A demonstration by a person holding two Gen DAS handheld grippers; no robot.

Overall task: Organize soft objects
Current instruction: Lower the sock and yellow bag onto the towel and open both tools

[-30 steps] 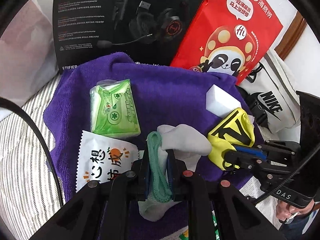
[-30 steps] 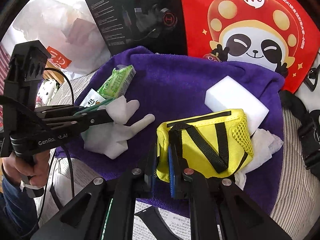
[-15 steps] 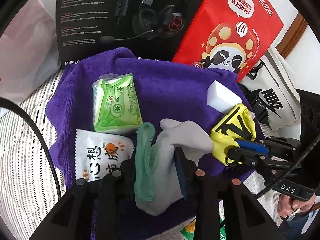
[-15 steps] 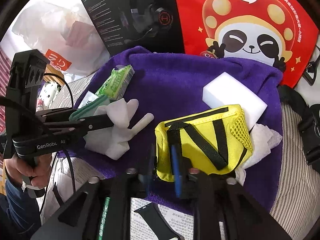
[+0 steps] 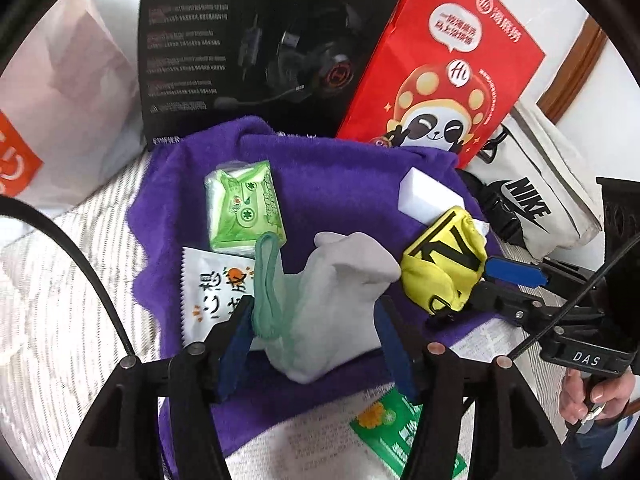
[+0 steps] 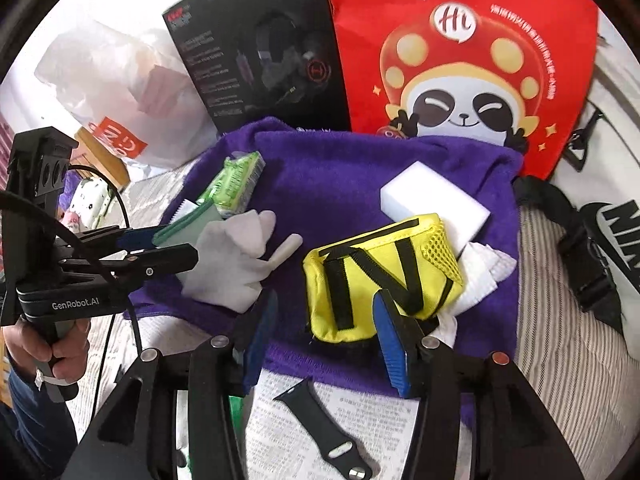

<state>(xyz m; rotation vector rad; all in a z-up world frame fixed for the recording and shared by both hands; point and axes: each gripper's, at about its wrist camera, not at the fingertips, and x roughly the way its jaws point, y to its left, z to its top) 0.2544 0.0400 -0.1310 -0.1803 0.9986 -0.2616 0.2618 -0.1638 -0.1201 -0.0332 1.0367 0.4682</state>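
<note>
Nearest the lens, the left gripper [image 5: 316, 344] stood with its blue-padded fingers spread wide on either side of a grey knit glove [image 5: 340, 300] with a green ribbed cuff, holding nothing; the glove lay slack and crumpled on the purple towel [image 5: 340, 176], at its near edge. The right gripper [image 6: 324, 336] was likewise spread apart, its ridged blue pads flanking the near end of a yellow pouch [image 6: 380, 276], a soft fabric bag with black webbing straps and a mesh side, lying on the towel's near right part. Just off the towel's near edge, a black rubber watch strap [image 6: 324, 432] lay on printed paper [image 6: 288, 432].

On the towel's left side, beside the glove, was a white sachet [image 5: 212, 292] with serrated edges and orange and black Chinese characters, and past it a glossy green tissue pack [image 5: 244, 208]. A white foam block [image 6: 434, 204], smooth and rectangular, sat just beyond the pouch, and crumpled white tissue [image 6: 484, 276] lay against the pouch's right side.

The plush towel covered striped bedding [image 5: 60, 312]. Behind the towel's far edge stood a black headset box [image 5: 256, 52] and a red paper bag [image 6: 460, 64] showing a panda and "Hi". To the towel's right lay a white canvas bag [image 5: 540, 200] marked "NIKE". The left tool's body read "GenRobot.AI".
</note>
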